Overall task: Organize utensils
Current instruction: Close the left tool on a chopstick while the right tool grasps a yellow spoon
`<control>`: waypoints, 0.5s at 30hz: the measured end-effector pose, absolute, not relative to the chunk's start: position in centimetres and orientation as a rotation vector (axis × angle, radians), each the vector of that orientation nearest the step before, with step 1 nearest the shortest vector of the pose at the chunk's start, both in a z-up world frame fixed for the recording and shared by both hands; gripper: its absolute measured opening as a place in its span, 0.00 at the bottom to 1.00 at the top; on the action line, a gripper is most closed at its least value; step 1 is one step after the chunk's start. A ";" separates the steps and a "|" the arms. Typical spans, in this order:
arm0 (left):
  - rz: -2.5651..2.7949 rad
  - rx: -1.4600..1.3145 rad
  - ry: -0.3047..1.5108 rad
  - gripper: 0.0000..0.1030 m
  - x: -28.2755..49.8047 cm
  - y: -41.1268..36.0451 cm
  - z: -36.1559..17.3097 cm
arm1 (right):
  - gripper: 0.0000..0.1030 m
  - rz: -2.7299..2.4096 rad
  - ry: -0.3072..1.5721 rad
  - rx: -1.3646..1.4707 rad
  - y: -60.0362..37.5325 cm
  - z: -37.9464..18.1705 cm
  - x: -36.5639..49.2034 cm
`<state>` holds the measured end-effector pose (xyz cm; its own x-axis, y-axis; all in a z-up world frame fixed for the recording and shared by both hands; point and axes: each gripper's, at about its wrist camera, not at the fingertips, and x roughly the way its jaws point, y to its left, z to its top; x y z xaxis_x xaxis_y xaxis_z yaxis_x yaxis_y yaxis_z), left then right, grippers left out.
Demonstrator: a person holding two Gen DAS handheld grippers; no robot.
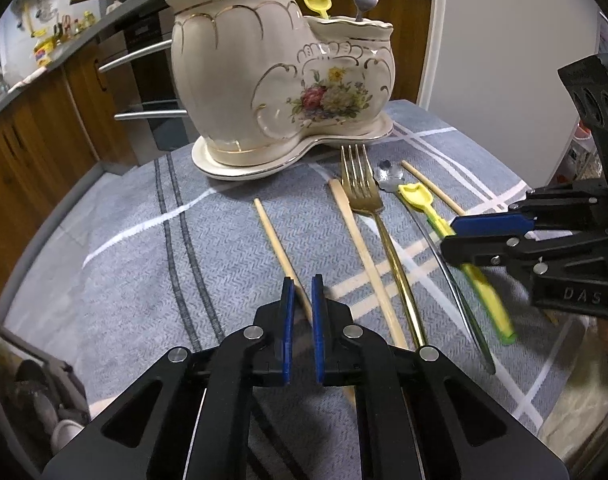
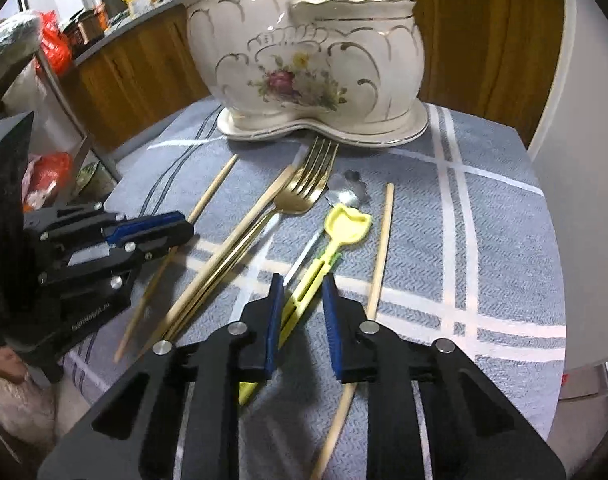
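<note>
Clamping a chopstick (image 1: 281,256), left gripper (image 1: 301,292), right gripper (image 2: 301,292) narrow around yellow spoon (image 2: 346,224)

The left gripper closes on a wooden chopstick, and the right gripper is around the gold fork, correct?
Not the fork. In the right wrist view, the right gripper straddles the yellow spoon; the gold fork lies apart. The left gripper does close on a wooden chopstick.

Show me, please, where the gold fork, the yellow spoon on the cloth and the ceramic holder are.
gold fork (image 1: 362,194): left wrist view, base of the tines.
yellow spoon (image 2: 347,222): right wrist view, the bowl.
ceramic holder (image 1: 223,80): left wrist view, wall of the taller compartment.
</note>
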<state>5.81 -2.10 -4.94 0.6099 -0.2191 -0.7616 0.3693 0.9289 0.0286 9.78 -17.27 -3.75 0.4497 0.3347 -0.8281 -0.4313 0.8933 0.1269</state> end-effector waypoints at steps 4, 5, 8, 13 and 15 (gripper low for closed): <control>-0.349 0.197 0.857 0.08 5.6 -1.6 -4.9 | 0.10 0.467 1.013 -0.191 -17.4 -3.4 9.5; -0.350 0.197 0.858 0.08 5.6 -1.5 -4.8 | 0.10 0.462 1.022 -0.202 -17.5 -3.5 9.5; -0.354 0.189 0.864 0.08 5.6 -1.4 -4.8 | 0.10 0.453 1.038 -0.195 -17.6 -3.6 9.9; -0.350 0.159 0.868 0.08 5.9 -1.3 -4.9 | 0.19 0.440 1.029 -0.199 -17.1 -3.9 10.3; -0.344 0.160 0.864 0.08 5.9 -1.4 -5.0 | 0.19 0.439 1.016 -0.209 -17.0 -3.9 10.2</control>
<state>5.95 -1.42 -4.98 0.5991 -0.2308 -0.7667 0.3594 0.9332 -0.0001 10.24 -17.04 -3.91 0.4500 0.2564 -0.8554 -0.4471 0.8939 0.0327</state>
